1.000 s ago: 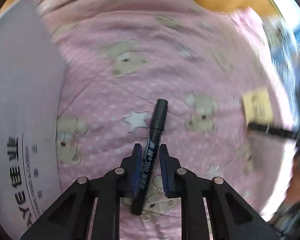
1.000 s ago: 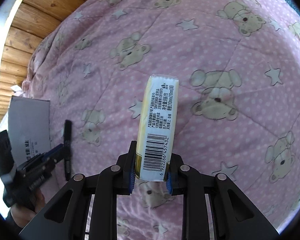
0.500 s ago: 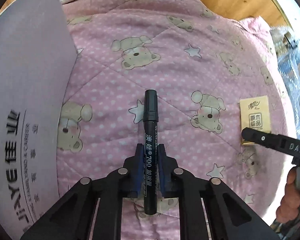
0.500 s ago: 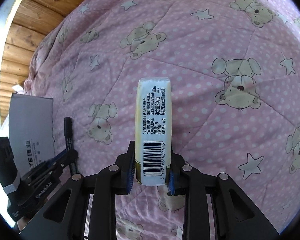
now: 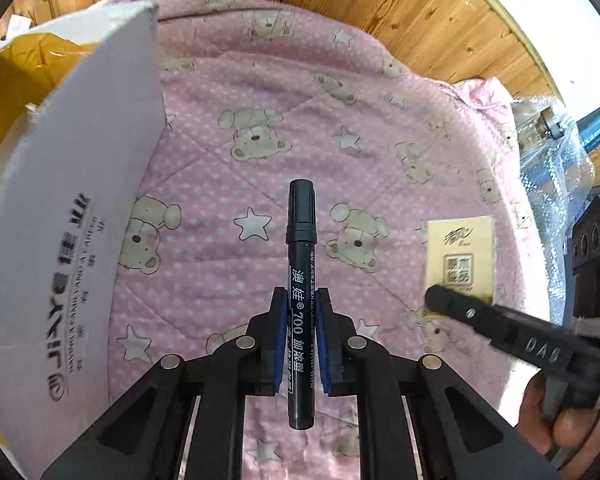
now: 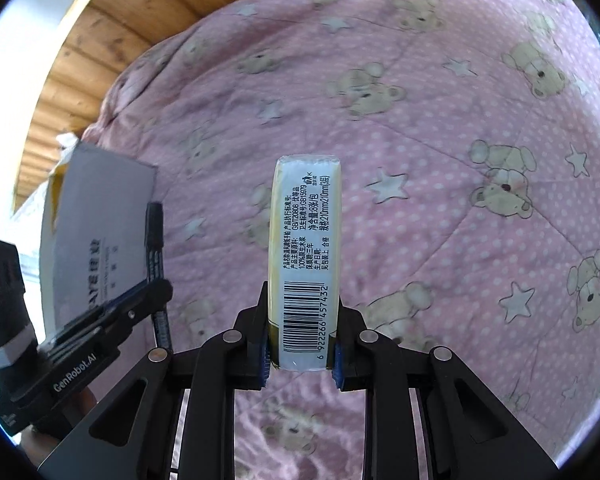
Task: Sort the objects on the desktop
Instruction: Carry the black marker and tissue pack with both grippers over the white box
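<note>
1. Both tongs are closed on something. My left gripper (image 5: 302, 344) clamps a black marker (image 5: 301, 280) between its blue pads at bottom centre of the left view; the pads press the barrel on both sides.
2. That marker points straight up the frame, cap end forward, its rear end sticking out behind the pads. It hangs above the pink quilt (image 5: 340, 128) with bears and stars printed on it.
3. My right gripper (image 6: 300, 354) pinches a pack of tissues (image 6: 306, 256) by its barcode end, at lower centre of the right view. The pack stands on edge, its long side running up the frame, printed label facing the camera.
4. From the left view I see the same pack (image 5: 460, 256) at right of centre, its pale yellow face showing, with a black finger of the right gripper (image 5: 500, 328) across its lower end. A hand (image 5: 556, 428) shows at the lower right edge.
5. A grey box flap (image 5: 72, 240) with printed lettering fills the left side of the left view, with yellow padding (image 5: 16, 80) behind it at upper left.
6. In the right view that flap (image 6: 96, 220) sits at middle left, and the left gripper (image 6: 140, 300) with the marker (image 6: 155, 248) is just in front of it.
7. Wooden planks (image 6: 100, 40) run along the upper left of the right view, beyond the quilt (image 6: 460, 140).
8. Bubble wrap (image 5: 552, 160) lies at the right edge of the left view.
</note>
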`<state>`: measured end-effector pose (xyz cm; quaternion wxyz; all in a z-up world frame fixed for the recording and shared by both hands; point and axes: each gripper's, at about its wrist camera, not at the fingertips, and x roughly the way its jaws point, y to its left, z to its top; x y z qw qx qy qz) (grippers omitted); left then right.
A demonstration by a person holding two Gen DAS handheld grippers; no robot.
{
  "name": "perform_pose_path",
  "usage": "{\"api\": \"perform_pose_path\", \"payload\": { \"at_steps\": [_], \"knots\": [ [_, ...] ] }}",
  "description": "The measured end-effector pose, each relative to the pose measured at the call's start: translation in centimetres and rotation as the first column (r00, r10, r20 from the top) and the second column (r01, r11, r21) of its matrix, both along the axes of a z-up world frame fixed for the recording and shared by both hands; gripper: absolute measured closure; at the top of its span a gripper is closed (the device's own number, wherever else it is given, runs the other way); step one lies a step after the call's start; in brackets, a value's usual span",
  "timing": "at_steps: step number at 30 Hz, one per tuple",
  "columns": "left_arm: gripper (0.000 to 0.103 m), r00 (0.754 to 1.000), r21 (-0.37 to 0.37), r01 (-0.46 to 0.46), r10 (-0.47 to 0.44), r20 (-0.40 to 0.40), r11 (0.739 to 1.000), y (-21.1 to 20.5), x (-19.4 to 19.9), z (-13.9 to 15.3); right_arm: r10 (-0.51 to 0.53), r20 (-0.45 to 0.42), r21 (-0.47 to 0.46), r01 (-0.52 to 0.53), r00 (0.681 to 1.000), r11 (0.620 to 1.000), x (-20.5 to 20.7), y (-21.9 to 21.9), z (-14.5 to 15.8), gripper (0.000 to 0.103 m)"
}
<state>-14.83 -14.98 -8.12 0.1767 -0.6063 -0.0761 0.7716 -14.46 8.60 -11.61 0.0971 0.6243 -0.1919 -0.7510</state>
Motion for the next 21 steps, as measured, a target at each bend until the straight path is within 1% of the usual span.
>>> {"api": "perform_pose_path", "payload": {
  "at_steps": [1,2,3,6,14,21],
  "knots": [
    [0.089,1.0,0.007,-0.006,0.006,-0.009,1.0,-0.1,0.1,0.7,0.011,-0.005,0.001,-0.011,1.0,1.0,0.2,-0.4,0.4,0.079],
    [0.089,1.0,0.011,-0.01,0.011,-0.018,1.0,0.8,0.0,0.6,0.024,-0.007,-0.001,-0.024,1.0,1.0,0.4,-0.9,0.7,0.079],
    [0.089,1.0,0.014,-0.016,0.016,-0.026,1.0,0.8,0.0,1.0,0.034,-0.013,0.001,-0.034,0.999,0.999,0.7,-1.2,1.0,0.079],
    [0.089,0.998,0.03,-0.035,0.037,-0.048,0.999,0.0,0.5,2.5,0.071,-0.028,0.002,-0.071,0.997,0.997,1.4,-2.7,2.2,0.079],
    [0.089,0.991,0.081,-0.105,0.112,-0.078,0.991,-3.3,2.9,5.7,0.166,-0.081,0.016,-0.166,0.983,0.986,2.8,-7.0,5.6,0.079],
    [0.089,0.971,0.129,-0.187,0.203,-0.125,0.974,-7.1,4.1,8.7,0.248,-0.138,0.03,-0.246,0.959,0.969,3.1,-11.0,9.0,0.079]
  ]
}}
